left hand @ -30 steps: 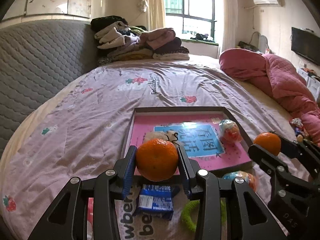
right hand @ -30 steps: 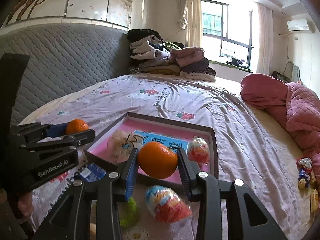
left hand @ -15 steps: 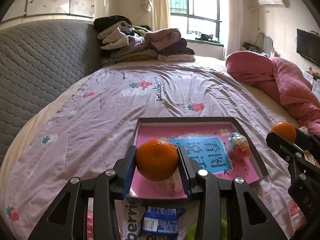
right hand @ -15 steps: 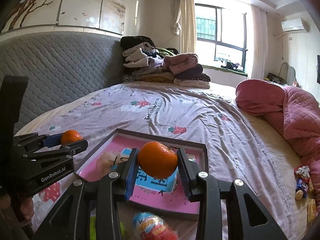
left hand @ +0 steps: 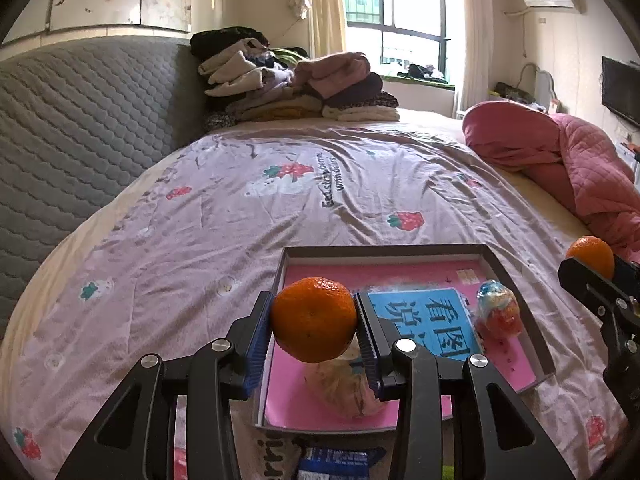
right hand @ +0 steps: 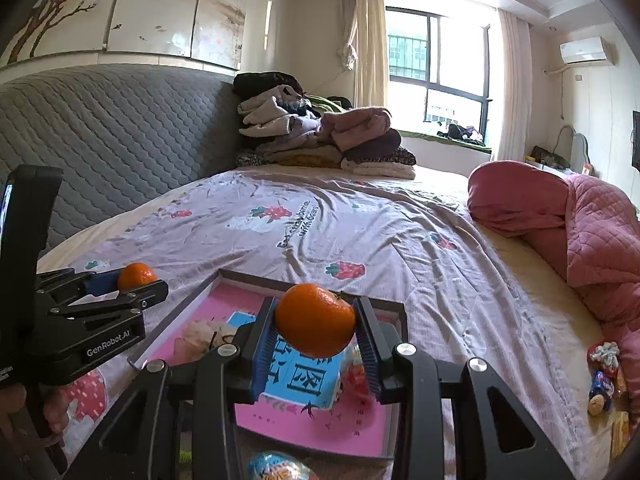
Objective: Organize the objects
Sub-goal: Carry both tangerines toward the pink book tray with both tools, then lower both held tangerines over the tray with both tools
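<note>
Left tongs (left hand: pixel 314 330) clamped on an orange (left hand: pixel 314 319), held above near-left corner of tray (left hand: pixel 384 251). Right tongs (right hand: pixel 315 334) clamped on a second orange (right hand: pixel 315 319), held above tray's right half; same tray in right view (right hand: pixel 224 277). Each fruit gripped across its middle by blue pads (left hand: pixel 259 334), seated well between them, no visible slip.

Tray on bed (left hand: pixel 224 216), shallow, pink-lined, dark rim. Inside: blue card (left hand: pixel 436 322) with Chinese characters, wrapped egg toy (left hand: pixel 498 310) toward right wall, pale crumpled bag (left hand: pixel 344 386) near front-left. Second egg toy (right hand: pixel 276 466) outside tray, near its front edge. Blue snack packet (left hand: pixel 340 466) on bedsheet in front of tray. More small items (right hand: pixel 602 376) on bed well to the right.

Step in hand, judged: carrying both oranges to tray for placing.

To do it well:
- Lower each until touching or just above pink floor before opening; round fruit rolls on soft, uneven bedding.
- Pick bare pink patches: left one behind bag near left wall, right one clear of egg toy.
- Avoid dropping onto bag or card edge; likely to tip fruit sideways.
- Keep the tongs well apart from each other on descent; right-view shows them near.
- Open slowly, withdraw straight up, not sideways, to avoid nudging fruit toward the low rim.
</note>
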Motion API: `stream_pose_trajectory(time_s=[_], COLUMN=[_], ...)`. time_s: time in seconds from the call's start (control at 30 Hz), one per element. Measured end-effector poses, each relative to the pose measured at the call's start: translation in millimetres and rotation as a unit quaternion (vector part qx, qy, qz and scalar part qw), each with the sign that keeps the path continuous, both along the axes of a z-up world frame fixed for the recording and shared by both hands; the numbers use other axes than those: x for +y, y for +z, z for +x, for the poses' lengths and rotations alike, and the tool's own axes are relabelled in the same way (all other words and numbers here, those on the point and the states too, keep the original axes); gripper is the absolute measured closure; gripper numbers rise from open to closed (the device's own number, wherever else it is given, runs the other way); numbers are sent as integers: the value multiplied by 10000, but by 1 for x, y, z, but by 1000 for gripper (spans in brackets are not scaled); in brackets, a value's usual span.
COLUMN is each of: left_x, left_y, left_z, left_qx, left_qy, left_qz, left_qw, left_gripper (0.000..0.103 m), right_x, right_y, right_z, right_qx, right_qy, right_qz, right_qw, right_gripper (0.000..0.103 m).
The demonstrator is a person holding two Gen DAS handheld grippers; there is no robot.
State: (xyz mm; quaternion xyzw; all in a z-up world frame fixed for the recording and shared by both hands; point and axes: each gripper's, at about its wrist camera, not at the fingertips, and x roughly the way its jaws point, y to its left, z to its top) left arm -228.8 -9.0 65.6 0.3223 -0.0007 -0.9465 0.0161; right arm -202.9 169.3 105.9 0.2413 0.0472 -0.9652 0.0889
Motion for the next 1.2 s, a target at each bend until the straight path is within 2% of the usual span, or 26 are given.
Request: stream_pose_trajectory(time_s=[0.27, 0.5, 0.77, 1.2], left_x=[3, 23, 40, 62], left_y=[-5, -22, -39, -66], left_z=[-18, -27, -22, -17], left_qx=[-87, -319, -423, -733], left_qy=[-63, -421, -634, -1096], left_qz=[78, 189, -6, -82], left_qw=[9999, 9984, 9971, 9912], left_gripper=[62, 62, 62, 62], right_x=[-1, 2, 7, 16], right_y=[-10, -30, -46, -76], right_z=[-13, -23, -26, -35], right_qx=[-149, -463, -696, -1303], right_qy=[28, -45, -84, -144], right_qz=[23, 135, 242, 366], right_qw=[9999, 9988, 9972, 9907], right_gripper=[65, 65, 65, 65])
